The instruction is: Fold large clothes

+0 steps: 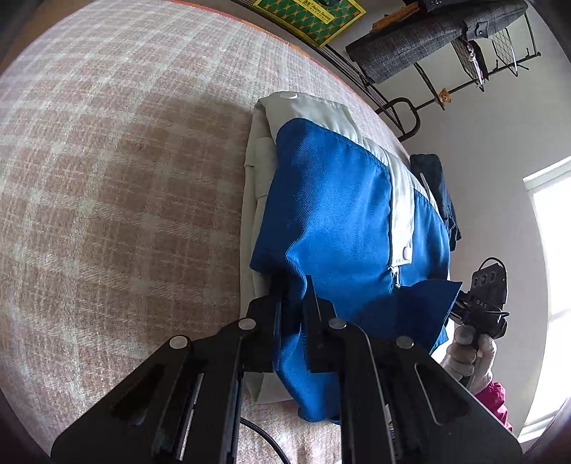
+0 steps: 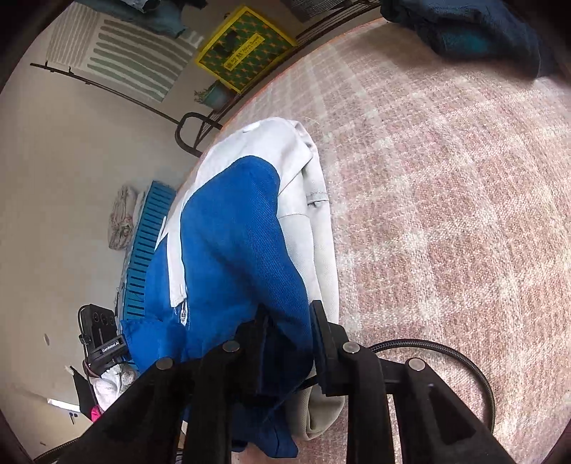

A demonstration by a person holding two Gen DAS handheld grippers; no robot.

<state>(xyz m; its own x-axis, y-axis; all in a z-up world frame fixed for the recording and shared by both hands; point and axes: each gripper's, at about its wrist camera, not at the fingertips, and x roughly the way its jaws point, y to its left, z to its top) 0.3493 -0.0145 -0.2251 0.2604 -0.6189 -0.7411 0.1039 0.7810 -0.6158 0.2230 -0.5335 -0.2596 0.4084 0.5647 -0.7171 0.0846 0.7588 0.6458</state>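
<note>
left wrist: close, along gripper [image 1: 294, 285] | right wrist: same | shared: jacket [image 1: 335, 214]

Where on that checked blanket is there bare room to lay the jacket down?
Broad bare blanket lies beside the jacket's pale side, up to the bed's far edge. It is crowded on the jacket's other side, where dark blue clothes sit on the bed.

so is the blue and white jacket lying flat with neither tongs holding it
No: both the left tongs and the right tongs are shut on the jacket's blue fabric.
</note>
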